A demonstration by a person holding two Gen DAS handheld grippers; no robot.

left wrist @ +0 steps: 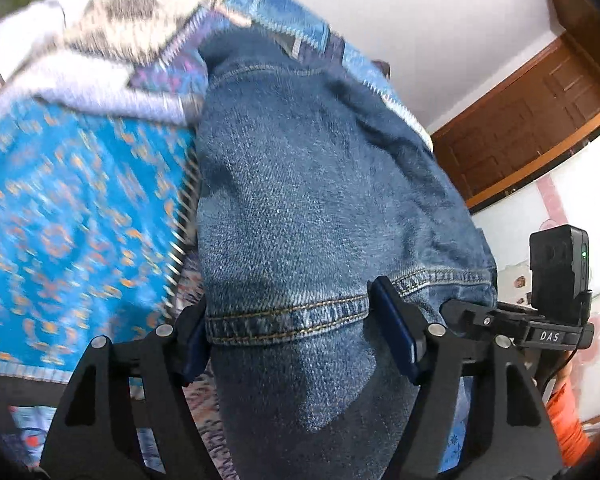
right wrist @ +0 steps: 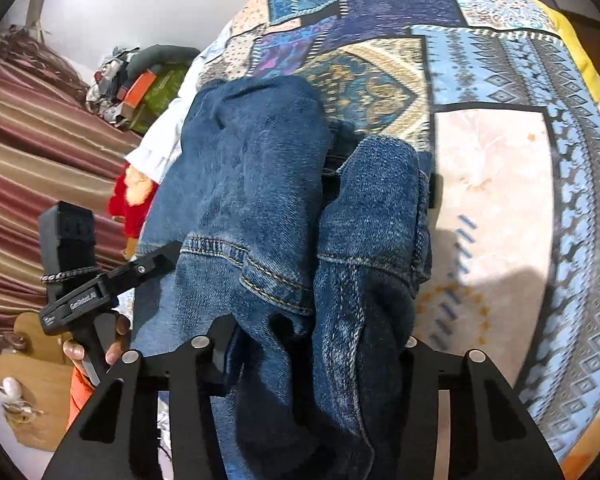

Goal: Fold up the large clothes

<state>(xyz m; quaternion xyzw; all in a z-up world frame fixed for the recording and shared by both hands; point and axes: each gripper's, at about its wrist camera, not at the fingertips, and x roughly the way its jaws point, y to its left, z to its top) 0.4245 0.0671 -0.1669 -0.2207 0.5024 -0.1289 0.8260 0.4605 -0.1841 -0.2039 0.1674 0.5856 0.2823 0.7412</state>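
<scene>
Blue denim jeans (left wrist: 300,184) hang in a thick bundle from both grippers above a patchwork bedspread (right wrist: 496,184). In the left wrist view my left gripper (left wrist: 296,336) is shut on the jeans at a stitched hem, with a blue pad (left wrist: 396,332) pressing into the cloth on each side. In the right wrist view my right gripper (right wrist: 316,352) is shut on a bunched part of the jeans (right wrist: 260,184); its pads are mostly hidden in the folds. The two grippers are close side by side. A hand (right wrist: 100,348) holds the left gripper's handle.
The bed is covered by the blue and cream bedspread (left wrist: 68,216). White cloth (right wrist: 160,144) and a red soft toy (right wrist: 130,196) lie at its left edge beside a striped curtain (right wrist: 40,168). A brown wooden door (left wrist: 532,120) is to the right.
</scene>
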